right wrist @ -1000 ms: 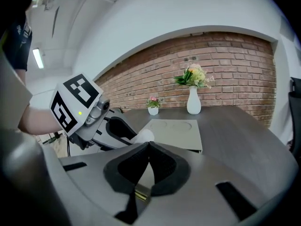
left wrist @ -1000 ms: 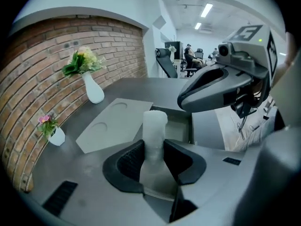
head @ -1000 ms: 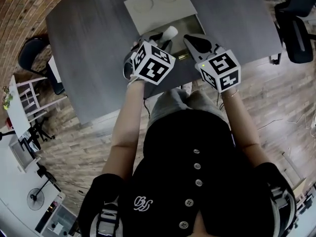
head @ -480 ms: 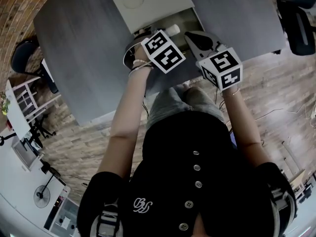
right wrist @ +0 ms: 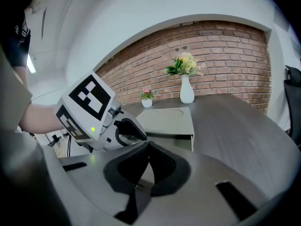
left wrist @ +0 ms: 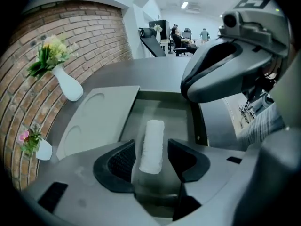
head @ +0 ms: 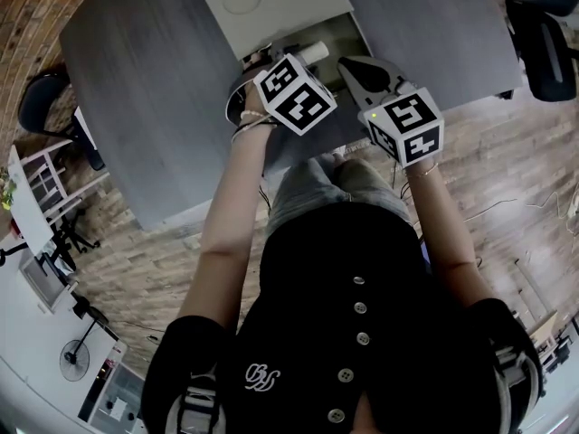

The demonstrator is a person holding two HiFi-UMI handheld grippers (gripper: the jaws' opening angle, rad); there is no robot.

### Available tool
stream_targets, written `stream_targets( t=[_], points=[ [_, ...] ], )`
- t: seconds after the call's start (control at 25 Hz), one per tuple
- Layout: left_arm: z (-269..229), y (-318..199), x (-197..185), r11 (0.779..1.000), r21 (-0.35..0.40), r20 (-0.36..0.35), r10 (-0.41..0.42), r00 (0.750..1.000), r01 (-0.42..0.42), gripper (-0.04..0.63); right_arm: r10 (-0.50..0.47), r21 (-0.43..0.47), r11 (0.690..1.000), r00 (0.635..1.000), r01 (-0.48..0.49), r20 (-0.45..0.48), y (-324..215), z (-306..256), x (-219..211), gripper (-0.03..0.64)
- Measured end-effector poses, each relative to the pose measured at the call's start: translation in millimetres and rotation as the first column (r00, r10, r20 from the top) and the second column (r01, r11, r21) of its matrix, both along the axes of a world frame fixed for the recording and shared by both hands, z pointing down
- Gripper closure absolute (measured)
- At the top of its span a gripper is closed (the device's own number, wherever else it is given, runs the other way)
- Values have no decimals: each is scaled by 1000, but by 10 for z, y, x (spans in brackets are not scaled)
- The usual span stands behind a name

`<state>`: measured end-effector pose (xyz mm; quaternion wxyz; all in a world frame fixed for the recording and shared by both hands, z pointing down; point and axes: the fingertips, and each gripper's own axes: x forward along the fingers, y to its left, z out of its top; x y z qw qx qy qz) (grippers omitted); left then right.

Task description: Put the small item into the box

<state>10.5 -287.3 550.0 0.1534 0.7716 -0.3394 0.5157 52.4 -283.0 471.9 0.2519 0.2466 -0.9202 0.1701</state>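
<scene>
The white roll is being gripped between the jaws of the left gripper, just above the open box. Care is likely being called for here. The roll is best lowered between the walls before release. The right gripper is being held clenched and empty nearby.

At the near edge of the dark bench, the left gripper had a small white roll poking out over the open box. Its pale lid with 2 circles lay just beyond. The right gripper sat beside it.
</scene>
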Motion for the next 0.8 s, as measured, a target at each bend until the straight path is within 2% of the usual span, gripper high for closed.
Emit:
stream_targets(
  t=[0.08, 0.16, 0.28, 0.32, 0.56, 0.68, 0.8],
  points=[
    [-195, 22, 3, 998, 43, -58, -44, 997, 47, 402, 0, 15, 1000, 1000, 0, 9, 9, -86, 2, 615],
    [-405, 53, -35, 990, 79, -151, -104, 983, 117, 402, -2, 37, 999, 1000, 1, 21, 10, -180, -35, 615],
    [-741, 130, -106, 968, 115, -298, -181, 937, 223, 413, -9, 81, 997, 999, 5, 48, 12, -361, -106, 615],
    [-856, 163, -131, 959, 130, -334, -196, 922, 251, 440, -13, 94, 996, 998, 7, 59, 27, -435, -128, 615],
    [-1342, 324, -258, 902, 213, -462, -246, 852, 376, 554, -38, 134, 991, 994, 24, 104, 227, -770, -222, 615],
    [-1509, 396, -276, 870, 251, -512, -253, 821, 424, 572, -39, 133, 991, 990, 21, 137, 336, -879, -231, 615],
    [-1651, 517, -247, 845, 258, -584, -251, 772, 469, 577, -25, 126, 992, 982, 2, 185, 431, -990, -232, 615]
  ],
)
